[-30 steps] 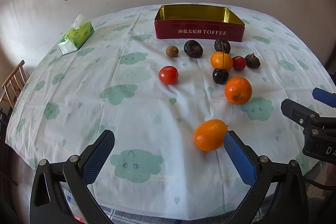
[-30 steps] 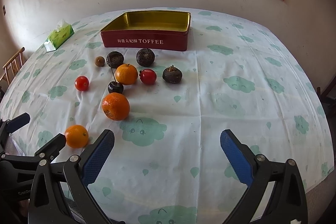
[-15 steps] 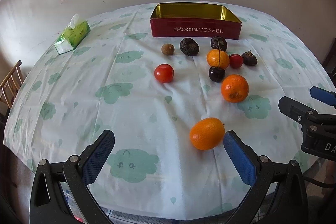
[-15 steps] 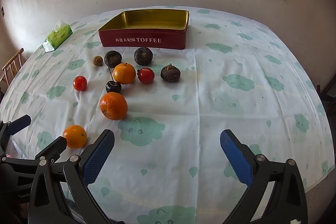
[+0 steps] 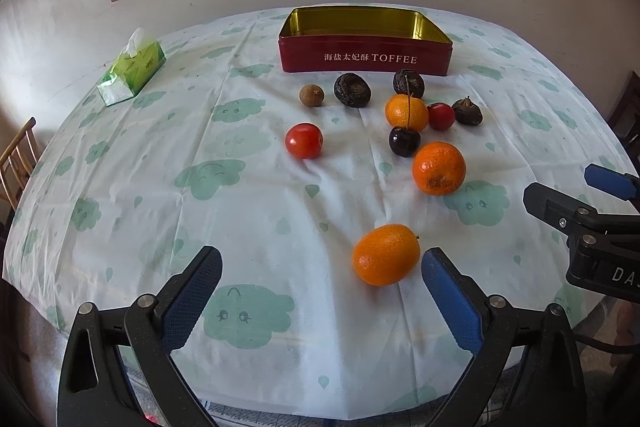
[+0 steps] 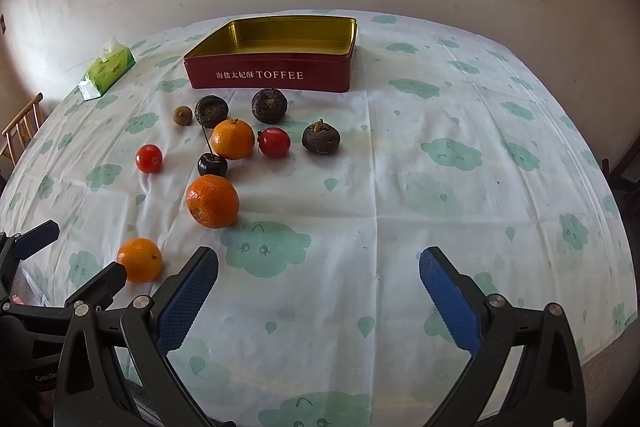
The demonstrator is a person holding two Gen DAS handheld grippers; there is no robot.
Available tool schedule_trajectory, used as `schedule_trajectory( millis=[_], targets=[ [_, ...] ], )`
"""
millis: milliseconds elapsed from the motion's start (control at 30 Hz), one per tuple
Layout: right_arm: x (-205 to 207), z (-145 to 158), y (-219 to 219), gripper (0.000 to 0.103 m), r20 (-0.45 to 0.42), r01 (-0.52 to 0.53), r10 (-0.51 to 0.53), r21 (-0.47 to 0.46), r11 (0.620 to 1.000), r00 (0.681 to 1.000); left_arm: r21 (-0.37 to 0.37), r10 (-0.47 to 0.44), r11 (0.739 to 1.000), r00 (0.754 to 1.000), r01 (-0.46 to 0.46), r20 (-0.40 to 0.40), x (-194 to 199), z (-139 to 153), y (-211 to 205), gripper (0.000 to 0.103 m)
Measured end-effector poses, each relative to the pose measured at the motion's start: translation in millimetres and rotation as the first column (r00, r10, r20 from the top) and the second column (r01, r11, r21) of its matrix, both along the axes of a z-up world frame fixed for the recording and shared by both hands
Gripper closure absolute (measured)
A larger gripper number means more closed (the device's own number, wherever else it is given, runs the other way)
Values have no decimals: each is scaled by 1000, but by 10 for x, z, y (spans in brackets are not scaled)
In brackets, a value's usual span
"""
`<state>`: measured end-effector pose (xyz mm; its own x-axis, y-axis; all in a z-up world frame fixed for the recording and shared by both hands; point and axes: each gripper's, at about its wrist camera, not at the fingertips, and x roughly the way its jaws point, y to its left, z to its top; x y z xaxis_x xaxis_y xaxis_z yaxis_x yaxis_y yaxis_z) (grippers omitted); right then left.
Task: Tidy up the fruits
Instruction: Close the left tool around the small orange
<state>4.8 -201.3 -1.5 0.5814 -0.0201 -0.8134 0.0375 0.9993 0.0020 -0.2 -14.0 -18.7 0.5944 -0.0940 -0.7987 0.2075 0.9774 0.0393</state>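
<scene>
Fruits lie loose on the counter (image 5: pixel 240 227) before the empty tin (image 5: pixel 366 43); the left gripper (image 5: pixel 320 291), jaws closing but grasping nothing, frames the nearest orange (image 5: pixel 386 254) for pickup, while the right gripper (image 6: pixel 318 291) waits released.

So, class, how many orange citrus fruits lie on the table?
3. One lies nearest the left gripper, one sits further in, and one sits among the dark fruits near the tin. None looks hidden.

Chair (image 5: pixel 18 163) cut by left edge; dark furniture (image 5: pixel 628 115) at right, perhaps another chair.
</scene>
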Motion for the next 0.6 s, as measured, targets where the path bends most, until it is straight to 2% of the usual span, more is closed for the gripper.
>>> schedule_trajectory(
  millis=[167, 433, 600],
  targets=[
    [7, 1, -31, 3, -9, 11, -11, 9, 1000, 1000, -29, -26, 999, 999, 25, -30, 3, -20, -14, 19],
    [7, -18, -57, 3, -17, 19, -18, 17, 1000, 1000, -42, -83, 996, 995, 81, -49, 22, -26, -76, 19],
    [2, -30, -57, 3, -21, 19, -19, 20, 1000, 1000, -43, -93, 995, 993, 90, -68, 85, -78, -94, 24]
  ],
)
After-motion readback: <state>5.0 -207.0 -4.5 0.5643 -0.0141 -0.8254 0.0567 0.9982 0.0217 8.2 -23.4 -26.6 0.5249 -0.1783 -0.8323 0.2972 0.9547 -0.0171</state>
